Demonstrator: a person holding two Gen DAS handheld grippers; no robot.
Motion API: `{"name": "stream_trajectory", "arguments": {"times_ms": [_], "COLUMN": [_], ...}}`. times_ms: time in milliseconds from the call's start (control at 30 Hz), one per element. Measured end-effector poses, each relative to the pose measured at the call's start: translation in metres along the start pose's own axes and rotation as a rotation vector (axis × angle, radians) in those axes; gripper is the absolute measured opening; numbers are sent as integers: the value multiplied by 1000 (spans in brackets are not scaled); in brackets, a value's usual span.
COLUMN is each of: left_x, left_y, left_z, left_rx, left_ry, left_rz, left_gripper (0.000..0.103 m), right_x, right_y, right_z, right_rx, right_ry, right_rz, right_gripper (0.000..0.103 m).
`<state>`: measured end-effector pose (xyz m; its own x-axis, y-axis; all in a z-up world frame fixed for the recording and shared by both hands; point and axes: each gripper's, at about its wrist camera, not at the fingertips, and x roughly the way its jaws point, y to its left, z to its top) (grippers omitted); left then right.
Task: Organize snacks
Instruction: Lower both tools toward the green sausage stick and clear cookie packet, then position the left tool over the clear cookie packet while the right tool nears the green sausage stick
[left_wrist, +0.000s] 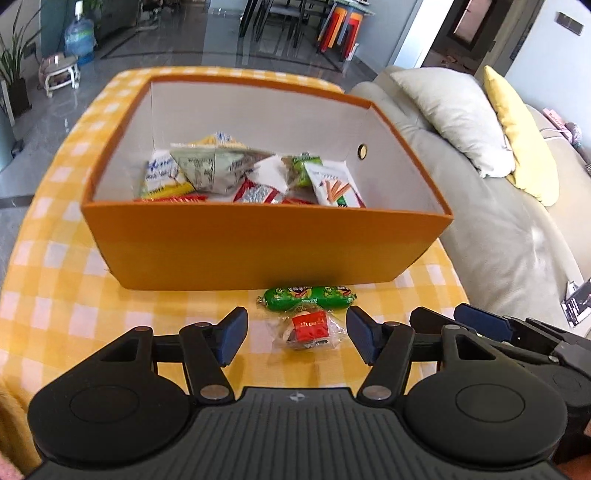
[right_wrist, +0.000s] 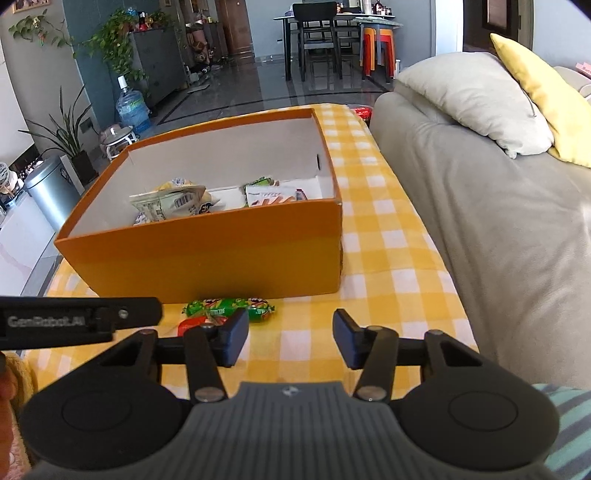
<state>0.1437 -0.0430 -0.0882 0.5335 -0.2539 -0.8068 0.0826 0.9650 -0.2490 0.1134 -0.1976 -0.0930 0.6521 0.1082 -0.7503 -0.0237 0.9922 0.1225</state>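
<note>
Left gripper (left_wrist: 297, 338) jaws apart, straddling clear-wrapped red snack (left_wrist: 308, 329) on checkered cloth (left_wrist: 55, 258), nothing gripped yet. Right gripper (right_wrist: 290, 338) parted, empty. Green sausage pack (left_wrist: 308, 296) against orange box (left_wrist: 258, 251), probably next in.

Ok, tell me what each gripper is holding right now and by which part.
Nothing is held. The left gripper stands open around the red snack packet without touching it; the right gripper is open over bare tablecloth.

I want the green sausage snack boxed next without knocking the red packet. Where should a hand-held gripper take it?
Grip the green sausage snack across its narrow middle, coming from above. It lies flat and lengthwise along the orange box front wall, with the red packet close on the near side, so a level approach looks blocked.
</note>
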Motion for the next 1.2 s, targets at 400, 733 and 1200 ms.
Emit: {"name": "stream_trajectory", "arguments": {"times_ms": [400, 733, 1200], "left_x": [50, 56, 72], "left_y": [14, 23, 6], "left_z": [3, -8, -14], "left_rx": [-102, -144, -175], "left_ry": [106, 167, 182], "left_rz": [4, -69, -101], "left_gripper": [72, 73, 50], "right_x": [36, 56, 72], "right_y": [0, -4, -18], "right_z": [-1, -4, -8], "right_rx": [-4, 34, 107], "right_ry": [39, 111, 206], "right_rz": [3, -12, -59], "right_gripper": [49, 49, 49]}}
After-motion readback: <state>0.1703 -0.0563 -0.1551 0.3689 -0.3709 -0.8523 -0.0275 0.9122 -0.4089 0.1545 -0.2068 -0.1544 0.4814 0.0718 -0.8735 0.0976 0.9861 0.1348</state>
